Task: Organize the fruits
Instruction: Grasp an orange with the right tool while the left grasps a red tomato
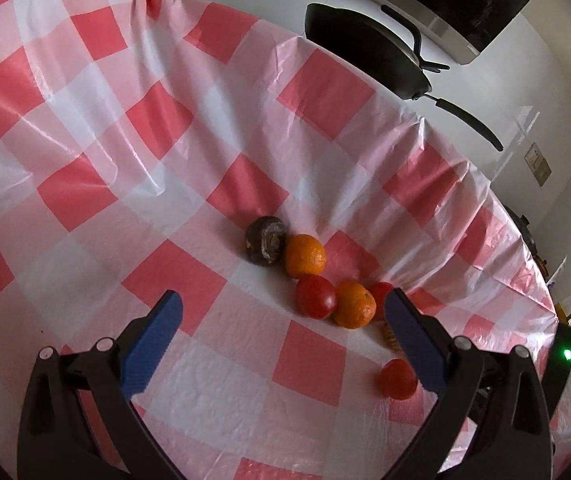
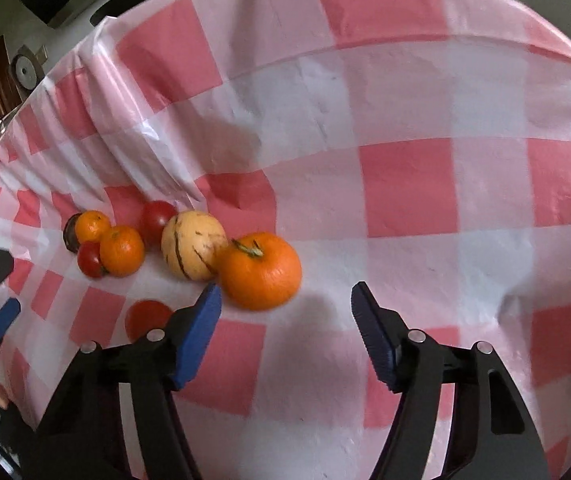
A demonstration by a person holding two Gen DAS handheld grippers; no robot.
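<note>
Fruits lie grouped on a red-and-white checked tablecloth (image 1: 165,128). In the left wrist view: a dark brown fruit (image 1: 265,240), two oranges (image 1: 305,255) (image 1: 354,305), a tomato (image 1: 314,297), and a lone tomato (image 1: 397,379) beside my right finger. My left gripper (image 1: 281,312) is open and empty, just short of the group. In the right wrist view: a large orange (image 2: 260,270), a pale striped melon (image 2: 193,245), small oranges (image 2: 121,251) (image 2: 92,225), and tomatoes (image 2: 158,220) (image 2: 90,259) (image 2: 147,318). My right gripper (image 2: 285,302) is open and empty, just before the large orange.
A black frying pan (image 1: 369,52) sits on the white counter beyond the cloth's far edge. The cloth is wrinkled and folded behind the fruit (image 2: 157,152). The left gripper's finger (image 2: 1,318) shows at the left edge of the right wrist view.
</note>
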